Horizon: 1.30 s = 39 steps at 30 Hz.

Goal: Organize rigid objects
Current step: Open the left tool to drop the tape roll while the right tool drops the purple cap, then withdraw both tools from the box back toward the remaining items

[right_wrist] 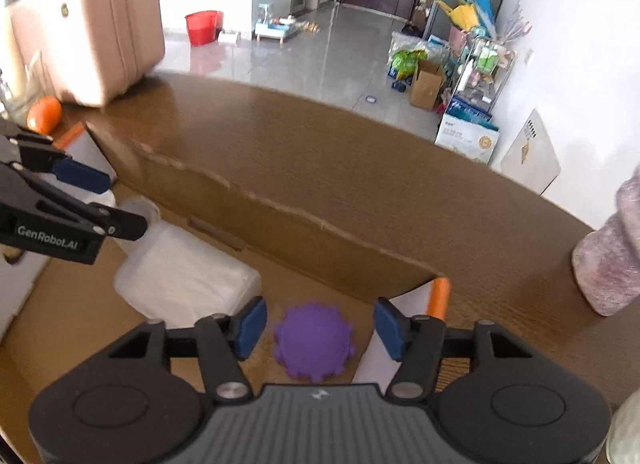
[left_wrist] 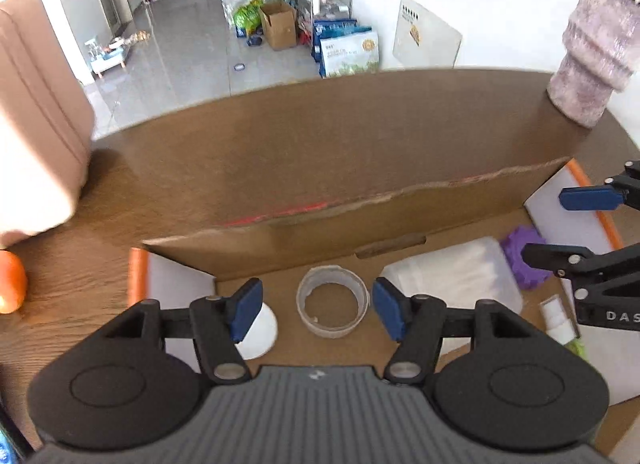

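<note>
Left gripper (left_wrist: 318, 314) hangs over the left half of an open cardboard box (left_wrist: 360, 220), its blue pads parted about halfway with nothing pressed between them. A clear tape ring (left_wrist: 332, 306) lies flat on the box floor straight ahead of it, centred in the gap between the pads, hole facing up; being round, it offers no long axis to line up with. A white round object (left_wrist: 260, 334) sits partly hidden behind the left pad. Further right rests a clear plastic container (left_wrist: 452, 280) with white contents.

Right gripper (right_wrist: 320, 328) hovers over the box's right end, jaws likewise half spread and empty. A purple knobbed ball (right_wrist: 314, 344) lies directly ahead between its pads, near the orange-edged end flap (right_wrist: 438, 298). Each hand appears nearest its own item, so either pickup probably needs only a straight descent and a close.
</note>
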### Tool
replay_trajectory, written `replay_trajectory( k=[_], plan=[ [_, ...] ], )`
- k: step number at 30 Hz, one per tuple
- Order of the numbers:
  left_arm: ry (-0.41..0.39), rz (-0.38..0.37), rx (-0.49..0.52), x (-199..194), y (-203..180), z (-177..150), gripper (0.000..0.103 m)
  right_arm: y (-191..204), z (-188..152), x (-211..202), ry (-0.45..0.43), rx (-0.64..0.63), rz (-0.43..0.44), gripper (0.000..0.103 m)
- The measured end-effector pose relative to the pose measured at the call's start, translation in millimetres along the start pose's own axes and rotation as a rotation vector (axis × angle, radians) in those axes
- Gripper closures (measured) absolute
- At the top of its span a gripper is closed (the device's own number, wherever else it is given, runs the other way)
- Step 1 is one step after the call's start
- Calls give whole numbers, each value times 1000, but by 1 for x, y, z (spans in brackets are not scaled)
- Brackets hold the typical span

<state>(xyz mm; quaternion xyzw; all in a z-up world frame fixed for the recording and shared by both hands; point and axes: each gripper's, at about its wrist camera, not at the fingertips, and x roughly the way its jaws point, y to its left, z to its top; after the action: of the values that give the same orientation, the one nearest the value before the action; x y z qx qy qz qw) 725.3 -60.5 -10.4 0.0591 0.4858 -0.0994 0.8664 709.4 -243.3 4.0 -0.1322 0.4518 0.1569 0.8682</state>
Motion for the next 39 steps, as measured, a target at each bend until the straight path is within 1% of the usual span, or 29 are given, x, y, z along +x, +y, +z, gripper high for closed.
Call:
replay_trajectory(
  k=[2,5,7,9,19,23,25,27,29,31,34,37,39],
  plan=[
    [-28,5,-7,-22,3,1,39,0,2,-21,-25,1,-12,40],
    [-85,34,-26,-61,5,2,38,5,2,-59,-63,-21,-47,39],
    [-125,43,-41,-92,7,2,37,6,4,-85,-87,-29,-58,37],
    [-161,49,-49,-125,8,-1,35,8,3,-116,-114,-31,-73,31],
    [-380,66,-30,-297,-2,-41,31,40,-14,-274,-290,-58,-134,28],
    [-460,74,-26,-356,-10,-66,25,61,-28,-331,-375,-70,-159,25],
    [-512,89,-32,-377,-12,-83,23,69,-38,-358,-426,-67,-165,24],
    [-555,86,-43,-395,-12,-100,20,75,-50,-381,-478,-60,-155,23],
    [-598,75,-66,-408,-14,-118,14,82,-63,-398,-535,-43,-155,21],
    [-636,83,-55,-418,-19,-138,10,88,-79,-411,-586,-37,-152,18],
    [-710,110,-58,-432,-27,-166,5,97,-104,-426,-667,-36,-136,15],
    [-790,152,-66,-439,-35,-196,0,101,-128,-435,-738,2,-128,13],
    [-843,166,-77,-441,-40,-220,0,105,-148,-439,-799,35,-134,11]
  ],
)
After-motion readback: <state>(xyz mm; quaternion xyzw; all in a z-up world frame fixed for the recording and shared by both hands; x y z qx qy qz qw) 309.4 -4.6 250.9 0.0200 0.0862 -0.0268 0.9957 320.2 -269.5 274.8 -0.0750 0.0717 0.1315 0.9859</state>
